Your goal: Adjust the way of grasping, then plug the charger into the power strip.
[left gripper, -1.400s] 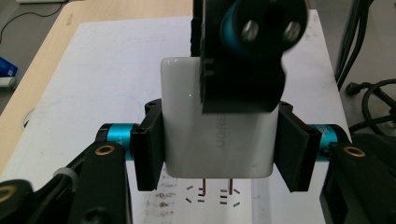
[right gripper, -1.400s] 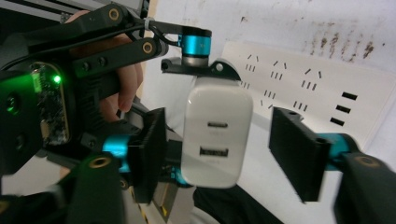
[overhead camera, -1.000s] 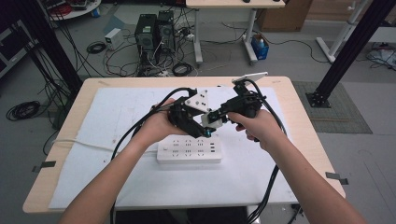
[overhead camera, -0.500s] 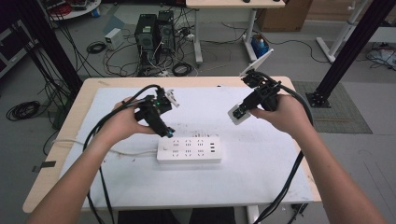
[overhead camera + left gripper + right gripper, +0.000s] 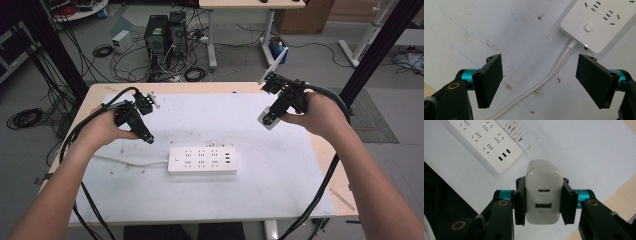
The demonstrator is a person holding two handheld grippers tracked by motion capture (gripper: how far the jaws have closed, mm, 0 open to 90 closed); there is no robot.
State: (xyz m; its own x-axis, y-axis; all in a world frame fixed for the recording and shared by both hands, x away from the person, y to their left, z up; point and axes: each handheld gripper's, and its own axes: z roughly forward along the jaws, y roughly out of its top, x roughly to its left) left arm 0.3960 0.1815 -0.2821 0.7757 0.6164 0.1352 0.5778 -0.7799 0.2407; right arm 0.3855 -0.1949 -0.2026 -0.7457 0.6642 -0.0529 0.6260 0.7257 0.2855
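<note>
A white power strip (image 5: 202, 160) lies flat in the middle of the white mat, its white cable (image 5: 131, 163) running off to the left; part of the strip (image 5: 599, 22) and cable (image 5: 549, 77) appear in the left gripper view. My left gripper (image 5: 148, 139) hovers left of the strip, jaws wide open with nothing between them (image 5: 539, 82). My right gripper (image 5: 267, 120) is raised at the right, shut on a white USB charger (image 5: 543, 195), whose two ports face the camera. The strip's end (image 5: 486, 142) lies below it.
The wooden table (image 5: 330, 160) carries a stained white mat (image 5: 210, 115). Black gripper cables (image 5: 320, 195) trail off the front edge. Computer towers (image 5: 162, 35) and tangled cables sit on the floor behind the table.
The two grippers, which met over the mat's middle, have drawn apart. The left went left and opened empty; the right went right and up with the charger.
</note>
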